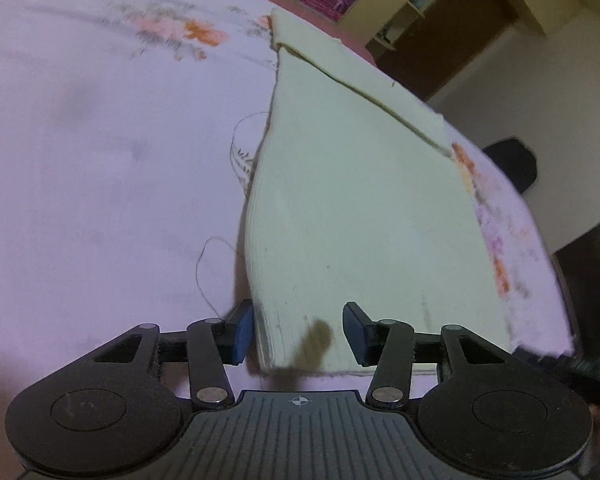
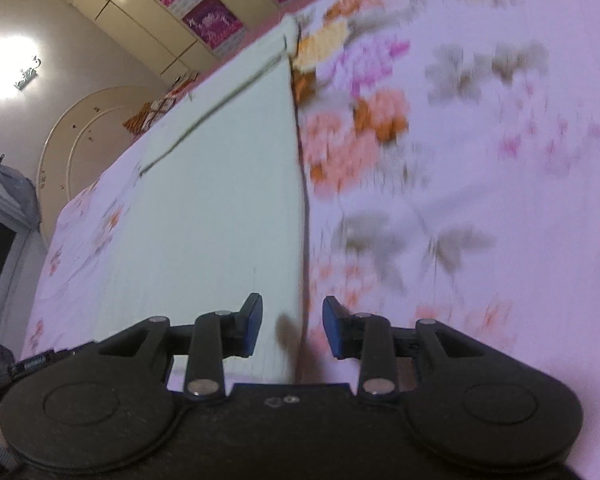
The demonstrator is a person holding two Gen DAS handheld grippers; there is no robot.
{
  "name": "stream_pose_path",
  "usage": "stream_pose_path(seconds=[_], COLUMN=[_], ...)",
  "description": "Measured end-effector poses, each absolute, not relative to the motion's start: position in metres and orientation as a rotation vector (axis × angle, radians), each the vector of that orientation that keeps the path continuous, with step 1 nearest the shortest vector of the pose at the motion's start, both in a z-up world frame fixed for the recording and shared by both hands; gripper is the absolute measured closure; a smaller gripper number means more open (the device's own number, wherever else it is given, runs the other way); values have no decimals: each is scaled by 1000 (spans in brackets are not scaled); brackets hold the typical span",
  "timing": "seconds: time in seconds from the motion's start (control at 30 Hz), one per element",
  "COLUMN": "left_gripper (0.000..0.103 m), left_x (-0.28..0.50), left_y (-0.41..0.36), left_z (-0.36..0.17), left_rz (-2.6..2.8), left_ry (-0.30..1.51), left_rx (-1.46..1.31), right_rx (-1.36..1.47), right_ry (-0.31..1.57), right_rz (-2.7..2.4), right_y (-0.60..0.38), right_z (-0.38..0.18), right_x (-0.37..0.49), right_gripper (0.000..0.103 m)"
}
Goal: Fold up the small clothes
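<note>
A pale cream-green ribbed garment (image 1: 360, 200) lies flat on the pink floral bedsheet (image 1: 100, 160), with a dark fold line across its far end. My left gripper (image 1: 298, 332) is low over its near left corner. The corner lies between the blue pads (image 1: 242, 334), which stand apart from the cloth's top, so the gripper is open. In the right wrist view the same garment (image 2: 220, 200) fills the left half. Its right edge runs down between the pads of my right gripper (image 2: 292, 326). That gripper is open too, with a gap on both sides of the edge.
A loose dark thread (image 1: 204, 272) curls on the sheet left of the garment. The bed's edge curves past on the right, with a dark object (image 1: 512, 164) beyond it. Cupboards with magenta posters (image 2: 212, 20) and a bright wall lamp (image 2: 12, 68) stand behind.
</note>
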State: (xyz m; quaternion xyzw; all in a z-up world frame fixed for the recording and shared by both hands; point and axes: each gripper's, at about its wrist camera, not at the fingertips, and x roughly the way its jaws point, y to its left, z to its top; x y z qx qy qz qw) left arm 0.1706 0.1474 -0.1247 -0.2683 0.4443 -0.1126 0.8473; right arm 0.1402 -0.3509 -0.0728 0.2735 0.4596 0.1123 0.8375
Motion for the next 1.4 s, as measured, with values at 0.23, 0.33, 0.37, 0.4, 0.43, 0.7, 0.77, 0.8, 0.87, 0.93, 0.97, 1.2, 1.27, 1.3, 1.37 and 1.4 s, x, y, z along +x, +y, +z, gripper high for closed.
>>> stream_pose_path(seconds=[0.23,0.33,0.37,0.4,0.43,0.7,0.77,0.8,0.87,0.93,0.97,1.2,1.27,1.3,1.37,1.4], left_gripper=[55,55,60,72,81,100,100,100,100,100,100,100,100,100,100,100], left_x=[185,199,202,205,210,193,195,199,204,204,203,231,248,253,278,292], left_y=[162,166,165,164,160,166,166,165,165,161,160,180,188,193,197,198], left_z=[-141,-149,-151,-151,-151,-121,-126,-133,-142,-130,-124,-73,-56,-49,-30,-22], left_rz=[-287,-304,-309,-307,-301,-340,-267,-227,-197,-205,-216,-229,-233,-237,-241,-246], left_ry=[912,895,891,893,907,758,793,837,871,842,822,733,706,693,670,658], left_rx=[-720,-786,-788,-779,-744,-683,-621,-601,-641,-640,-649,-707,-728,-731,-726,-726], right_rx=[628,649,649,646,643,633,644,636,610,608,608,545,515,498,496,500], right_ry=[989,991,995,998,1002,929,868,853,929,977,961,835,813,800,787,781], right_rz=[296,300,305,313,318,379,399,399,334,308,315,367,385,391,392,392], right_y=[-339,-336,-335,-334,-332,-324,-328,-330,-334,-334,-332,-322,-322,-321,-326,-326], right_z=[-88,-89,-89,-89,-89,-69,-59,-59,-74,-83,-79,-21,-3,8,23,31], right_x=[141,154,158,162,166,171,162,159,165,172,171,195,210,221,240,251], right_gripper=[73,77,77,78,80,98,98,98,98,98,98,98,98,98,98,98])
